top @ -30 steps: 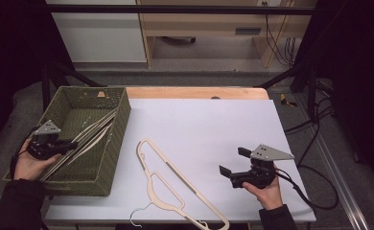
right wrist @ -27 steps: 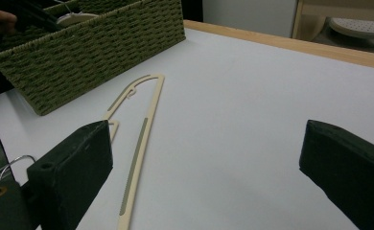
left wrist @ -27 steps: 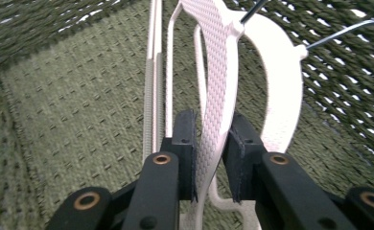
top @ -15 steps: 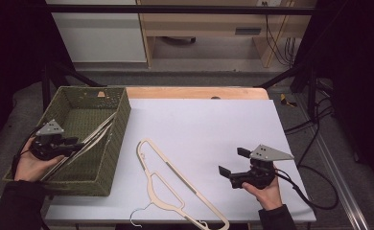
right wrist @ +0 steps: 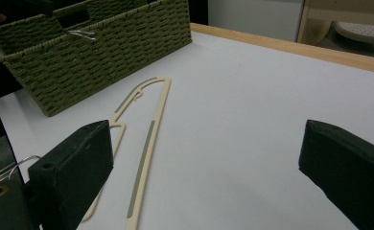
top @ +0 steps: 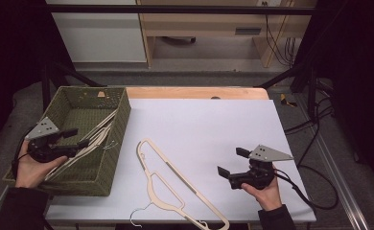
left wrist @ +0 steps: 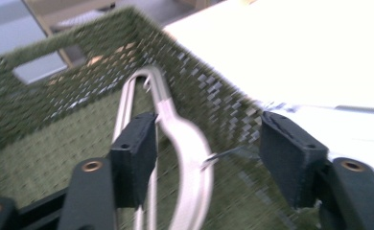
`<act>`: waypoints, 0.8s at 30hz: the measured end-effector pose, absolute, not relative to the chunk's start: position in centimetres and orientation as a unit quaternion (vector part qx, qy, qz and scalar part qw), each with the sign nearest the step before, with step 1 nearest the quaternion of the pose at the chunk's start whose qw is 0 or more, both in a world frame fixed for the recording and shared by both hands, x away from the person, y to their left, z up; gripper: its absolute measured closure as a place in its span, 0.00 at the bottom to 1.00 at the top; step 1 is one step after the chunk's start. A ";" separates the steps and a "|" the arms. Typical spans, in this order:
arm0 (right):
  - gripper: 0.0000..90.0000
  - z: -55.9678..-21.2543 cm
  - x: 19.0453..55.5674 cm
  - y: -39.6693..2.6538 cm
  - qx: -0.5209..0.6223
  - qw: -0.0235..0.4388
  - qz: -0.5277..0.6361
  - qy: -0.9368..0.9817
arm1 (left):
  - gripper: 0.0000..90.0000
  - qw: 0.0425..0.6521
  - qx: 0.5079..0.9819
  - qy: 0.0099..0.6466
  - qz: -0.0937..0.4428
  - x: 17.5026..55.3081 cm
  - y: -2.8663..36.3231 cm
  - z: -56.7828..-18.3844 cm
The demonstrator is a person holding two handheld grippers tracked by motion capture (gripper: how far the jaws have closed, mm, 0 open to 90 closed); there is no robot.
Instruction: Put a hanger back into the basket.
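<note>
White table (top: 214, 129), wood edge at far side; dark room, grey floor. Green basket (top: 113, 143) holds hangers. Left gripper (top: 75, 140) fingers just opening, apart; right gripper (top: 233, 163) fingers apart.

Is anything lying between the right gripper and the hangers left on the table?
Nothing visible does. The right gripper has open fingers pointing across bare white table toward the cream hangers; the green basket stands farther left.
</note>
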State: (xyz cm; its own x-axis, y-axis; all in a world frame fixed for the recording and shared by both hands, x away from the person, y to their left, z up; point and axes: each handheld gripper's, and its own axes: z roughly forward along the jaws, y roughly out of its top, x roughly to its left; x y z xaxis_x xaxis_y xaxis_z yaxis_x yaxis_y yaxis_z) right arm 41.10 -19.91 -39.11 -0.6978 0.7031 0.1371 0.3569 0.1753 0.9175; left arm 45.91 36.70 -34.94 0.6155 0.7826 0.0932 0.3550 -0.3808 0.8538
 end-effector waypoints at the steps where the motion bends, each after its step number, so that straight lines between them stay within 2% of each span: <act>1: 0.06 -39.1 41.1 -19.9 0.353 0.161 0.536 0.750 | 0.37 0.425 0.792 0.359 0.252 45.9 36.7 -34.9; 8: 0.07 -39.2 41.1 -19.7 0.349 0.161 0.538 0.751 | 0.24 0.474 0.766 0.358 0.247 43.5 34.0 -34.3; 13: 0.07 -39.2 41.1 -19.6 0.348 0.159 0.541 0.749 | 0.17 0.485 0.758 0.360 0.247 42.4 32.3 -34.3; 16: 0.07 -39.1 41.1 -19.5 0.347 0.155 0.546 0.747 | 0.14 0.513 0.750 0.352 0.225 41.6 30.5 -34.5; 20: 0.07 -39.2 41.1 -19.4 0.343 0.153 0.549 0.747 | 0.13 0.505 0.755 0.343 0.239 40.8 28.7 -34.9; 24: 0.07 -39.2 41.1 -19.3 0.342 0.148 0.554 0.744 | 0.13 0.515 0.752 0.343 0.228 39.9 27.4 -35.8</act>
State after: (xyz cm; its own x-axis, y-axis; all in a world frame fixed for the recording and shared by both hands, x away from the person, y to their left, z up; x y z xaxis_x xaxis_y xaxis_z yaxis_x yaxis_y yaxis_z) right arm 41.05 -19.27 -39.22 -0.7218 0.6735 0.1596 0.3456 0.1509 0.9262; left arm 39.86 27.37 -35.77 0.6606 0.7506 -0.0115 0.2818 -0.2338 0.9305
